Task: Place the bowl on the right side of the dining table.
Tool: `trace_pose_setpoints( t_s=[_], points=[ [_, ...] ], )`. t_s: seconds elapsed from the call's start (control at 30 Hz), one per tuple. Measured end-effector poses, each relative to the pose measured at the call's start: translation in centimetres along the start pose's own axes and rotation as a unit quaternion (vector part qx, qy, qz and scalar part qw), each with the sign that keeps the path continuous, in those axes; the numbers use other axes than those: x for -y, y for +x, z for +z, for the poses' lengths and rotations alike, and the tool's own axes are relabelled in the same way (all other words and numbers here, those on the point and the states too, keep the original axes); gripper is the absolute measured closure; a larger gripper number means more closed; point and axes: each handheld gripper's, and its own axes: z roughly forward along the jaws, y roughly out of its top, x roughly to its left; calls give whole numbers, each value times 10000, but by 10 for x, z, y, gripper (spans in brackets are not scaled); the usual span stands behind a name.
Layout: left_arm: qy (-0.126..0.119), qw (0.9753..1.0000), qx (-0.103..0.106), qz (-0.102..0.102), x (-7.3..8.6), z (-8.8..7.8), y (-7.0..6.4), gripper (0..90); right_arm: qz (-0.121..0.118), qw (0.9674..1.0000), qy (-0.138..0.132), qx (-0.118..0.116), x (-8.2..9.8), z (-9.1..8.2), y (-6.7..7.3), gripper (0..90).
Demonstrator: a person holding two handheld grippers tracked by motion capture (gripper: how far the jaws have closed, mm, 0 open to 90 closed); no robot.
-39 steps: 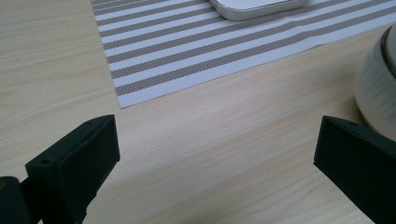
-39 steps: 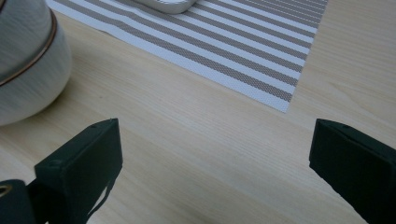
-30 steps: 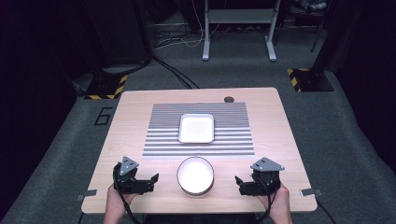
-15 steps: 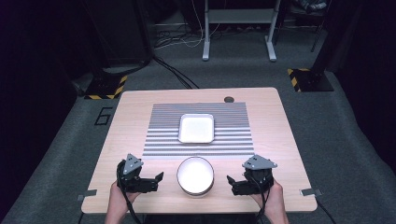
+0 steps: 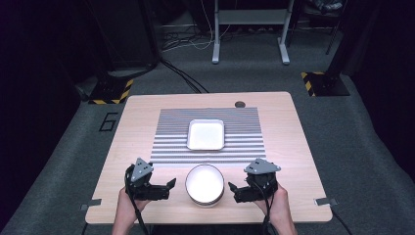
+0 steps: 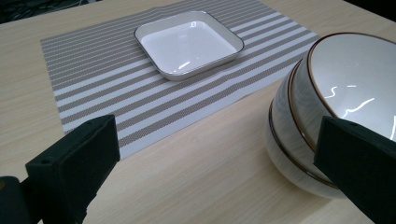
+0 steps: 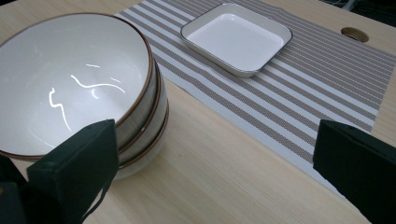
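A stack of three white bowls (image 5: pixel 204 184) with brown rims stands near the table's front edge, between my two grippers. My left gripper (image 5: pixel 168 189) is just left of it, open, with the bowls (image 6: pixel 327 98) close by its right jaw. My right gripper (image 5: pixel 233 191) is just right of the stack, also open, its left jaw in front of the bowls (image 7: pixel 70 84). Neither touches the stack as far as I can tell. A square white dish (image 5: pixel 206 134) sits on the striped placemat (image 5: pixel 171 142) behind the bowls, and appears as dish (image 6: pixel 189 44) and dish (image 7: pixel 236 37).
The wooden table (image 5: pixel 137 127) has a round cable hole (image 5: pixel 239 104) at its far edge. Bare wood lies at both sides of the placemat. Stands and cables are on the floor beyond the table.
Both grippers have moved inward toward the bowl stack, the right one farther. The bowls and the dish have not moved.
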Motion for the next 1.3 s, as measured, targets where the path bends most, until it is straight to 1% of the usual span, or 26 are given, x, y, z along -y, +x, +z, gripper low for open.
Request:
trace_pose_setpoints(
  t_s=[0.03,0.2,0.27,0.33,0.43,0.47,0.57,0.6,0.7,0.77,0.8,0.83,0.87,0.9,0.93,1.0,1.03,1.07,1.17,1.2,1.3],
  points=[
    [-2,10000,20,8,-1,0,-1,2,0,10000,4,-37,-2,1,2,0],
    [7,9999,91,73,-6,5,-5,1,-167,9998,37,-142,-9,6,9,0],
    [12,9999,139,84,-7,6,-6,1,-202,9997,36,-150,-11,9,12,0],
    [23,9998,183,100,-8,8,-7,1,-171,9996,75,-199,-12,12,14,0],
    [53,9996,229,125,-9,11,-10,1,-199,9994,139,-266,-14,16,15,0],
    [52,9996,226,141,-9,13,-11,1,-146,9994,163,-264,-14,18,16,0],
    [111,9994,292,171,-10,17,-14,2,-247,9989,255,-295,-16,24,17,0],
    [133,9992,312,198,-11,18,-15,2,-212,9989,283,-312,-16,26,19,0],
    [183,9988,387,230,-12,23,-19,2,-259,9983,365,-368,-18,33,20,0],
    [275,9983,418,293,-14,28,-21,3,-192,9979,458,-407,-20,39,22,0],
    [283,9983,434,272,-14,30,-23,4,-219,9975,514,-430,-21,42,23,1],
    [283,9983,434,272,-14,30,-23,5,-185,9972,569,-456,-21,45,25,4],
    [325,9979,482,289,-15,35,-25,8,-214,9968,600,-484,-22,48,25,5],
    [365,9976,502,297,-16,37,-25,11,-191,9965,635,-514,-22,51,26,6],
    [390,9974,515,307,-16,39,-26,14,-250,9962,646,-525,-23,54,26,7],
    [445,9970,558,303,-17,43,-26,16,-222,9958,682,-570,-24,59,27,12],
    [480,9967,570,331,-17,45,-26,17,-167,9954,743,-590,-24,61,28,12],
    [513,9964,597,317,-17,47,-27,19,-214,9951,749,-602,-24,63,27,13],
    [620,9954,638,361,-17,52,-28,20,-150,9943,844,-632,-24,69,27,12],
    [663,9949,657,371,-16,54,-28,20,-191,9943,829,-643,-25,71,27,8],
    [780,9937,727,353,-16,60,-30,23,-221,9929,937,-704,-25,76,28,9]
  ],
)
